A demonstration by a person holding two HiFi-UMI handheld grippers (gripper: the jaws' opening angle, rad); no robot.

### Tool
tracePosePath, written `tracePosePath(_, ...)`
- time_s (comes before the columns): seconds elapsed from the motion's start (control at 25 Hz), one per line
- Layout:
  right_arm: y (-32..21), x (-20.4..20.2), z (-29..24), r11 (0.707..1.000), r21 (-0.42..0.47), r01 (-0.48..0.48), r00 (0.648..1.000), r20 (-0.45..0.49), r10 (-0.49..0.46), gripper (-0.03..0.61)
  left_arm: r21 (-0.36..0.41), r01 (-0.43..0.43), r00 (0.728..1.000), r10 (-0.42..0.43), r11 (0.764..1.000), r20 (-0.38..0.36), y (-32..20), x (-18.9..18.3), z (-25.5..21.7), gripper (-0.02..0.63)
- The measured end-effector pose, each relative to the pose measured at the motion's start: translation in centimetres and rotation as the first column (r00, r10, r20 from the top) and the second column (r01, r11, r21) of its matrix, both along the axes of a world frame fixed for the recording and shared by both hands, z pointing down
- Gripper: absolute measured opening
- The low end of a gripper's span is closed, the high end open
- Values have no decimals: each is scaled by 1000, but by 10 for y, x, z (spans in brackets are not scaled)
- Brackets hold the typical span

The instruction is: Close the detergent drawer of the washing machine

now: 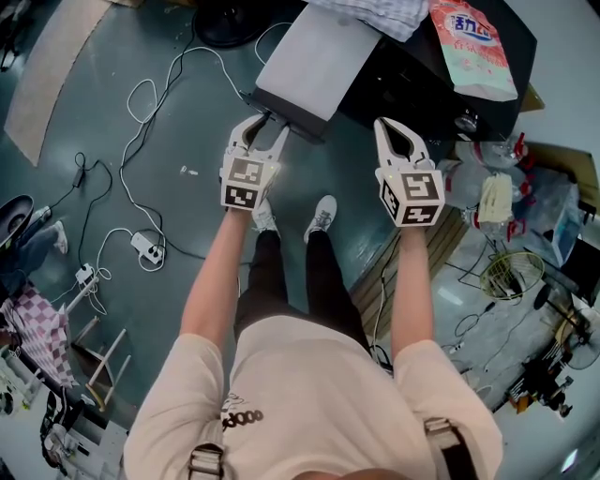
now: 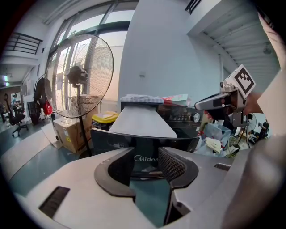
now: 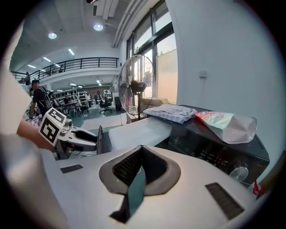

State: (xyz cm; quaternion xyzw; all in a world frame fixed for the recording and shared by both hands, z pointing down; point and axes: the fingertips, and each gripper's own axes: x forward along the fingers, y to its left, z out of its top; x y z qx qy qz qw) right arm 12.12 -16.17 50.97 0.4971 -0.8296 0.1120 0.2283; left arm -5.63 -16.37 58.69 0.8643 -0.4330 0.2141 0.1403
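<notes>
Head view looks steeply down; both gripper views closely face the washing machine (image 2: 178,117).

2 grippers are showing: left gripper (image 1: 265,125), right gripper (image 1: 386,127). 1 washing machine (image 1: 403,86) is standing with 1 detergent drawer (image 1: 305,61). 1 detergent bag (image 1: 473,42) and 1 cloth (image 1: 370,11) are lying on top. 1 fan (image 2: 78,74) is standing.

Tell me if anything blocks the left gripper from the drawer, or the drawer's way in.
Nothing visible does. The left gripper, jaws open, is at the detergent drawer front; cloth and bag lie atop the washing machine, off the path.
</notes>
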Motion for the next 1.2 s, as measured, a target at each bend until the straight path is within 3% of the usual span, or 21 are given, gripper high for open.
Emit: tracePosePath(1.2, -5, 7, 5, 1000, -5, -22, 1000, -11, 22, -6, 15, -14, 1000, 15, 1000, -18, -15, 6, 0, 176)
